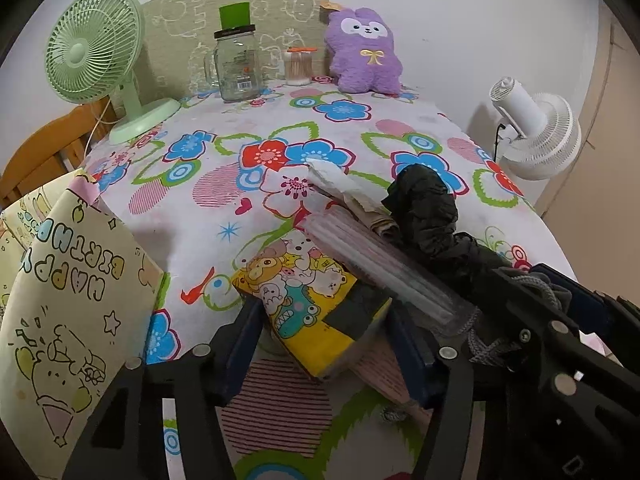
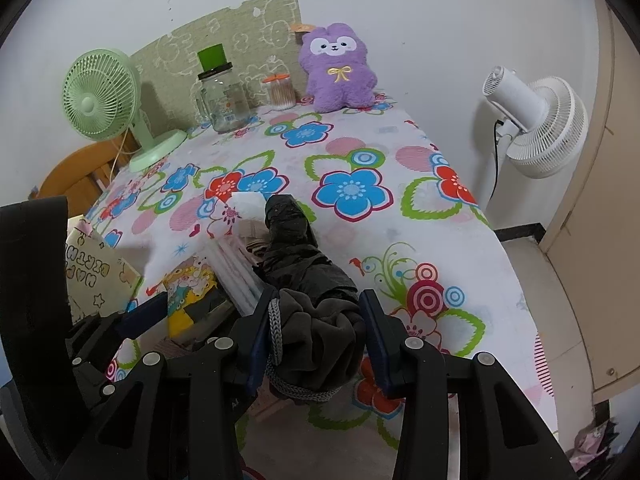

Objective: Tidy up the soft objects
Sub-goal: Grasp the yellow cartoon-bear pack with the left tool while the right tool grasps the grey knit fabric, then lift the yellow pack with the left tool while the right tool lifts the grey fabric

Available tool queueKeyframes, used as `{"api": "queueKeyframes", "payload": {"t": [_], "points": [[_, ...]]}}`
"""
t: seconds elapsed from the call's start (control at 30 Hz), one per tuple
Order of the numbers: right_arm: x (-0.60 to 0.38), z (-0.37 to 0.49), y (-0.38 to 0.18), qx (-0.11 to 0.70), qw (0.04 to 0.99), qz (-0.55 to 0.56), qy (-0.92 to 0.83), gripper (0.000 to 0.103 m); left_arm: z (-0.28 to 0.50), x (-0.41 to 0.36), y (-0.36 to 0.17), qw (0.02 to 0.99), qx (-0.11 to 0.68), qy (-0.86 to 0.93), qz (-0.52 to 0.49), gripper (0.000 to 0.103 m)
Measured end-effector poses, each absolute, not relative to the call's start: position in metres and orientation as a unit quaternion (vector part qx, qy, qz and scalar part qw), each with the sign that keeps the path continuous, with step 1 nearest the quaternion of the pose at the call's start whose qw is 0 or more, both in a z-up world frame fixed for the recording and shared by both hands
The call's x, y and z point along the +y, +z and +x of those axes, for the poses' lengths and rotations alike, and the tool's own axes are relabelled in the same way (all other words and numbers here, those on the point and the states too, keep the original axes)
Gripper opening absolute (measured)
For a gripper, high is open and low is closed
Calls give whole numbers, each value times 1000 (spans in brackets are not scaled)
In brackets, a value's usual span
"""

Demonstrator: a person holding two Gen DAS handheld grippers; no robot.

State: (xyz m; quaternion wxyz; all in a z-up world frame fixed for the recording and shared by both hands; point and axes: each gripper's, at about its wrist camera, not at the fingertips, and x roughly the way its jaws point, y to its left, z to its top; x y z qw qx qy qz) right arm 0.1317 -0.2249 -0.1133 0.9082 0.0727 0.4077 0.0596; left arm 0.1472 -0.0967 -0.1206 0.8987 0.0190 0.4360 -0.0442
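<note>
Our left gripper [image 1: 320, 336] has its blue pads on either side of a yellow cartoon-print tissue pack [image 1: 308, 300], closed against it near the table's front edge. Just to its right, our right gripper [image 2: 316, 336] brackets a dark bundled cloth with a grey cord [image 2: 320, 344]; its left pad touches the cloth, but we cannot tell if the right one does. A clear tube of straws [image 1: 380, 264] lies across the pack. Far ahead of both grippers, a purple plush [image 2: 340, 68] sits against the wall on the floral tablecloth [image 2: 360, 152].
</note>
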Motion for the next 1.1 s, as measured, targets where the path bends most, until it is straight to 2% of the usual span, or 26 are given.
{"api": "queueKeyframes", "payload": {"t": [0.63,1.1], "points": [[-209,110,-101,397,914,60,65,44,111,-87,-103,901,428,-71,10,56],[-201,83,-79,371,925,51,66,44,83,-81,-80,913,402,-70,16,56]]}}
